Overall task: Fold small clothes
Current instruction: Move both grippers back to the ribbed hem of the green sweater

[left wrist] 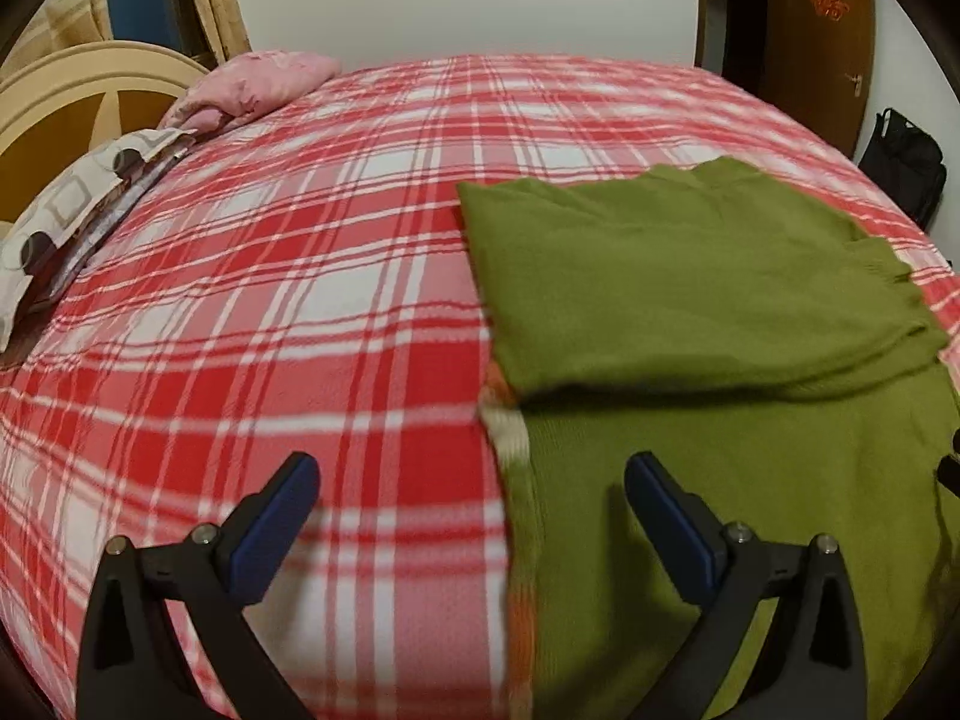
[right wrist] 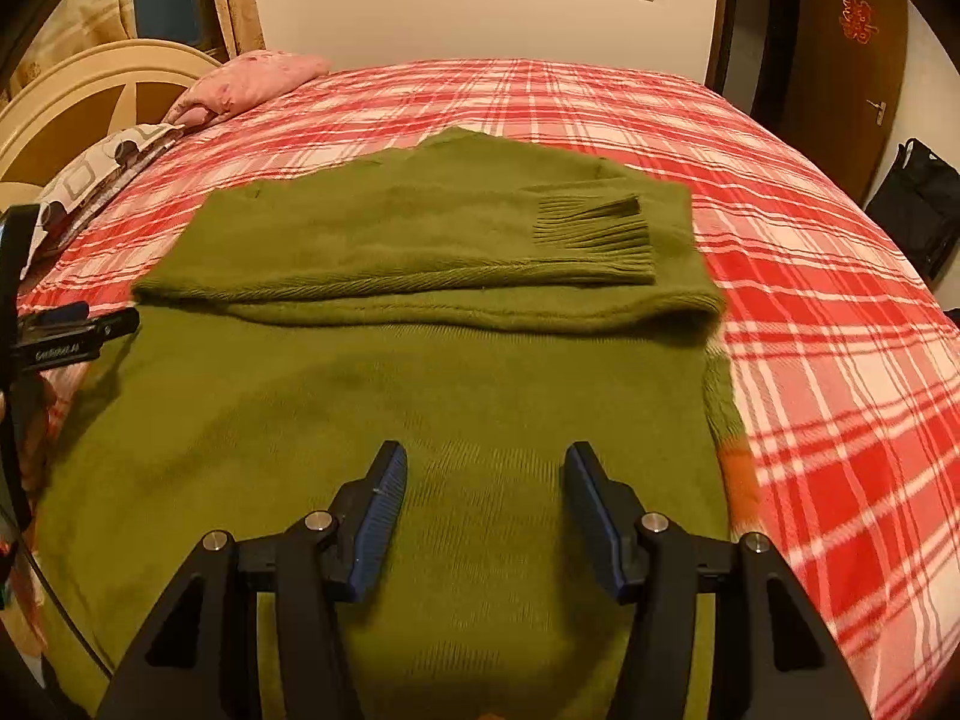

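A green knit sweater point(right wrist: 420, 396) lies flat on the red plaid bed point(right wrist: 840, 360). Its sleeves are folded across the upper body, with one ribbed cuff point(right wrist: 594, 231) on top. In the left wrist view the sweater point(left wrist: 690, 312) fills the right half, with an orange and cream band along its left edge point(left wrist: 510, 438). My left gripper point(left wrist: 471, 474) is open and empty, straddling that left edge above the bed point(left wrist: 240, 300). My right gripper point(right wrist: 486, 462) is open and empty over the sweater's lower middle. The left gripper also shows at the left edge of the right wrist view point(right wrist: 66, 330).
A pink pillow point(right wrist: 252, 81) and a patterned pillow point(right wrist: 90, 174) lie by the cream headboard point(right wrist: 78, 102) at the far left. A brown door point(right wrist: 852, 60) and a black bag point(right wrist: 918, 204) stand at the right past the bed's edge.
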